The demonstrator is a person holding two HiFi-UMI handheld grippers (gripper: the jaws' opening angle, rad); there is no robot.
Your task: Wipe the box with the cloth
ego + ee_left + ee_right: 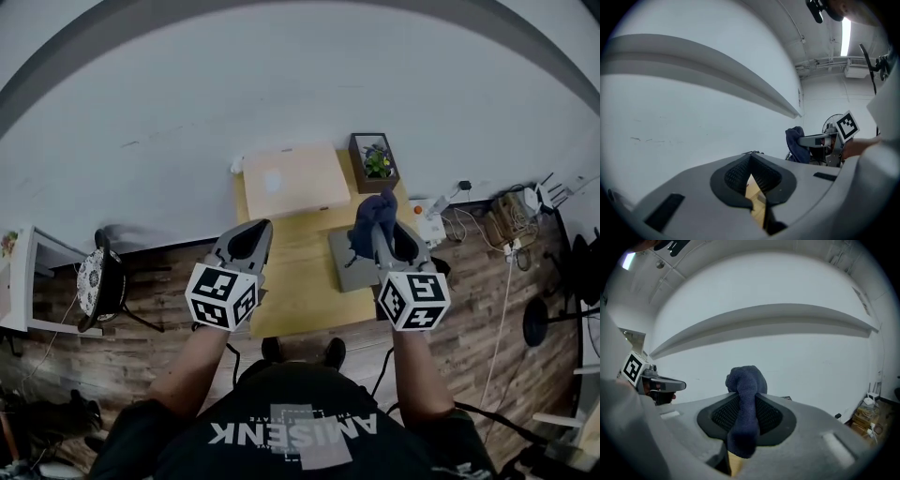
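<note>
A dark blue fuzzy cloth [746, 378] was gripped by the right tool [743, 405]; the left tool [751, 161] was clenched, empty.

Wooden table [302, 286]: box [292, 181], planter [374, 161], grey pad [351, 273]

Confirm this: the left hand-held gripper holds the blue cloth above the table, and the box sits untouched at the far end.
Wrong gripper: the right gripper view shows the blue cloth clamped in the right hand-held gripper; the left hand-held gripper is shut on nothing. The box does sit untouched at the far end of the table.
</note>
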